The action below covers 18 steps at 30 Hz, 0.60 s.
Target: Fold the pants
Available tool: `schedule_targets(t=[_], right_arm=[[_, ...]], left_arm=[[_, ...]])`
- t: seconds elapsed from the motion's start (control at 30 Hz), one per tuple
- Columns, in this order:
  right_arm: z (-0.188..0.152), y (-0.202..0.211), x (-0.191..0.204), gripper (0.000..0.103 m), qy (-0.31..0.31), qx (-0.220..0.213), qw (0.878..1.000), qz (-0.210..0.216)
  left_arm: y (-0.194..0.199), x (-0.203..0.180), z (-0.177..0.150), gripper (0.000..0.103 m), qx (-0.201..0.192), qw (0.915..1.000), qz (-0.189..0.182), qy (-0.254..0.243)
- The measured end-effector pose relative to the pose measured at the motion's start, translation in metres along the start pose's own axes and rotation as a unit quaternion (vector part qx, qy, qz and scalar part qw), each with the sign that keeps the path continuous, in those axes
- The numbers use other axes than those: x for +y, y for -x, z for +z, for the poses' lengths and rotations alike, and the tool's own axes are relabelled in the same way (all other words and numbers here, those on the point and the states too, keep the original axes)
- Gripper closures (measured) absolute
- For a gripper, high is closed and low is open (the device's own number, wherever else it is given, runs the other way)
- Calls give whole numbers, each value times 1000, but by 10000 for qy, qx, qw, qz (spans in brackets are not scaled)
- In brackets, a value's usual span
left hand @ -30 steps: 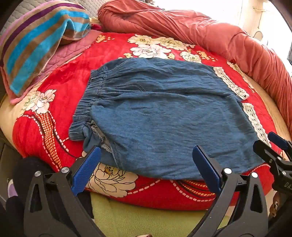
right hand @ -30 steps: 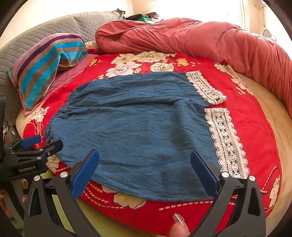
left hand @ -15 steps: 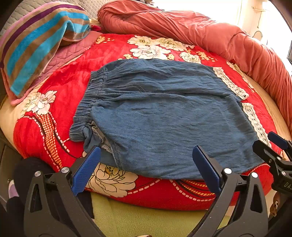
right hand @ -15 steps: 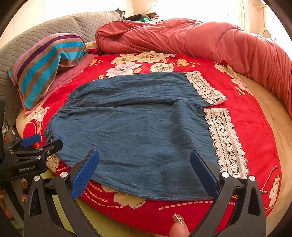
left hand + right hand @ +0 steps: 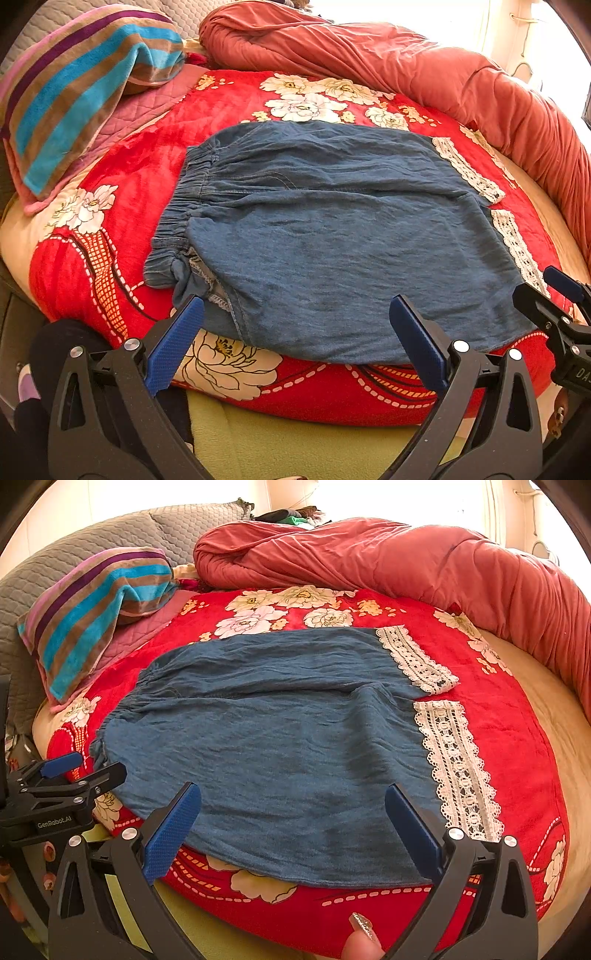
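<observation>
While the blue denim pants point(image 5: 332, 236) lie flat and unfolded on the red floral blanket point(image 5: 140, 177), waistband at 9 o'clock and lace cuffs point(image 5: 454, 764) at 3 o'clock, the left gripper point(image 5: 295, 341) and right gripper point(image 5: 293, 821) hover at the near hem, jaws spread wide, holding nothing. To fold well, each should probably pinch the near edge, one by the waistband, one by the cuff, then lift together toward 12 o'clock, keeping the fabric taut
</observation>
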State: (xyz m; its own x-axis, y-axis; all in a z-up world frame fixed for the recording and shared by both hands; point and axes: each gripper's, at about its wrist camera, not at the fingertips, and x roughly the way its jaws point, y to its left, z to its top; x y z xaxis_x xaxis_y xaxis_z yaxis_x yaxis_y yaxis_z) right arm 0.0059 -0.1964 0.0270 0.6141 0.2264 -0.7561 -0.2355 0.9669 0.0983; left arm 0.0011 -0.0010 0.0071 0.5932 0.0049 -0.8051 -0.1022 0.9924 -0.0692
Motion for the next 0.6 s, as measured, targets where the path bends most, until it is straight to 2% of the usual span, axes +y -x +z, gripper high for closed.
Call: schedule_targets(t=[0.6], right_arm=[[2,0,0,4,7,-6,10000,-29]], left_arm=[[2,3,1,9,-16,10000,-11,-26]])
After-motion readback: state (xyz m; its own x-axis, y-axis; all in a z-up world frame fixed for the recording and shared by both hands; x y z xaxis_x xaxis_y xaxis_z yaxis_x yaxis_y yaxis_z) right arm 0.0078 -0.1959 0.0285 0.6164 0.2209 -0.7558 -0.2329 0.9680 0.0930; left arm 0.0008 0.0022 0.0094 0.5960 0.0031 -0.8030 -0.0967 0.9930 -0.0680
